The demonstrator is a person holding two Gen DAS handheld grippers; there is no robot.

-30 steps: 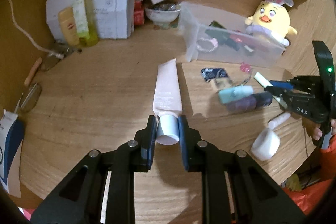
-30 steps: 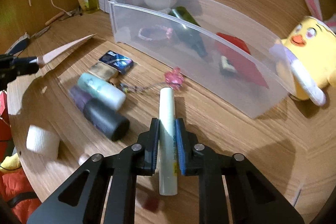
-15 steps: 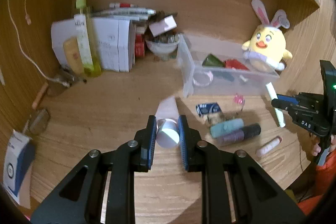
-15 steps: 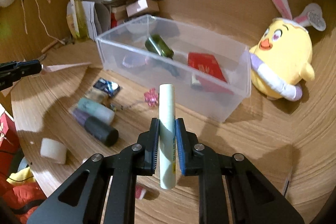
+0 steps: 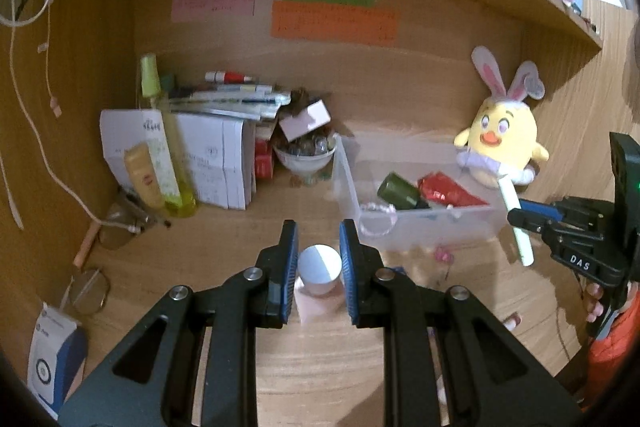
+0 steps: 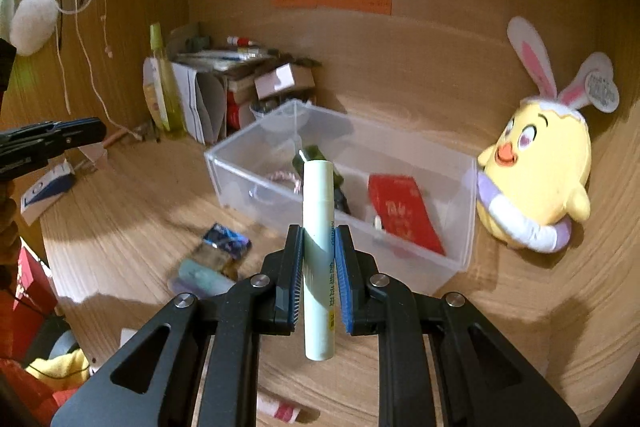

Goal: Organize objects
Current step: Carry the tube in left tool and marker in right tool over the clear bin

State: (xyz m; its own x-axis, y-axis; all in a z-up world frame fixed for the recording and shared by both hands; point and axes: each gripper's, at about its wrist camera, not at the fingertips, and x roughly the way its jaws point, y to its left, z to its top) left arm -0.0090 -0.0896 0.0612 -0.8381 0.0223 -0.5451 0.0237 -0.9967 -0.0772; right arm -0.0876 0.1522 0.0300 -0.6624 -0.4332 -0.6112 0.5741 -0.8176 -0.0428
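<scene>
Two grippers carry loads above the wooden table (image 6: 520, 327): left gripper (image 5: 319, 259) clamps a pink squeeze tube with white cap (image 5: 319, 269), right gripper (image 6: 319, 259) clamps a pale-green slim tube (image 6: 318, 247). Step: transport. Next, likely position each over the clear plastic bin (image 6: 460, 227), then release.

The left gripper (image 5: 319, 267) is clamped on a tube cap (image 5: 319, 269), tilted downward. The right gripper (image 6: 319, 277) is clamped on a slim tube (image 6: 318, 255), also tilted downward.

desk (image 6: 500, 327): matt grained wood | bin (image 6: 460, 195): clear smooth plastic | chick toy (image 6: 540, 163): soft plush cloth | tube (image 6: 318, 259): smooth plastic
</scene>
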